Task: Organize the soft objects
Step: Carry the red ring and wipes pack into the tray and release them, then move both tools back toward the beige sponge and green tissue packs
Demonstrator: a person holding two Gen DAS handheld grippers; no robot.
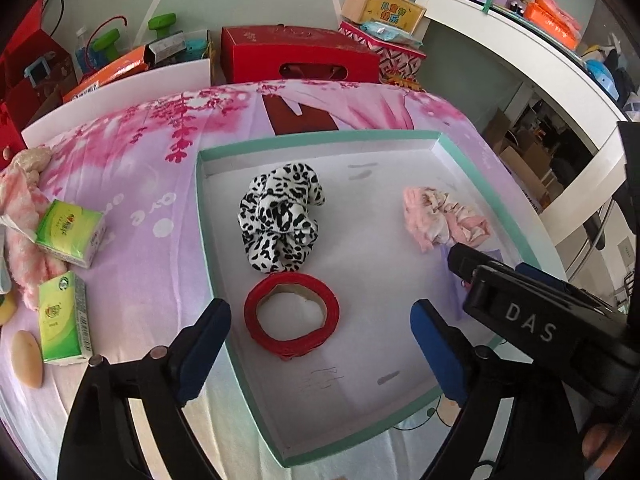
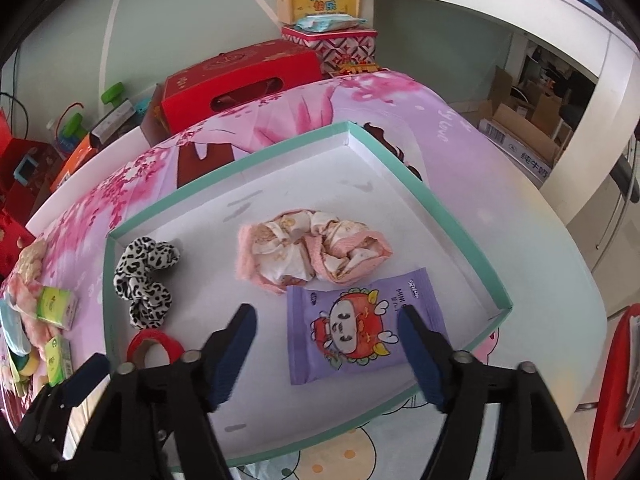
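From my left-hand camera, the far left of the tabletop [image 1: 152, 264], under its pink blossom-print cloth, carries a fuzzy pink cloth [image 1: 18, 216] bunched at the edge, two green tissue packs [image 1: 70, 232] beside it and a pale oval piece [image 1: 26, 358] nearer to me. Moving right, the shallow white tray [image 1: 208, 240] with the teal rim sits on the cloth, and inside it the black-and-white spotted scrunchie [image 1: 280, 220] lies toward the tray's left, with the red tape roll [image 1: 292, 312] just in front of it, touching or nearly so. My left gripper [image 1: 320, 344] hangs above that roll with its jaws spread wide and nothing between the pads. Further right in the tray, well apart from the spotted one, the pink patterned scrunchie [image 2: 312, 248] lies crumpled, and the purple wipes packet [image 2: 356, 328] with a red cartoon dragon lies flat just in front of it, its top edge touching the scrunchie. My right gripper [image 2: 326, 344] is over that packet, jaws apart on either side of it, pads not pressing on it. Behind the tabletop a red gift box [image 2: 240, 80] stands by the wall.
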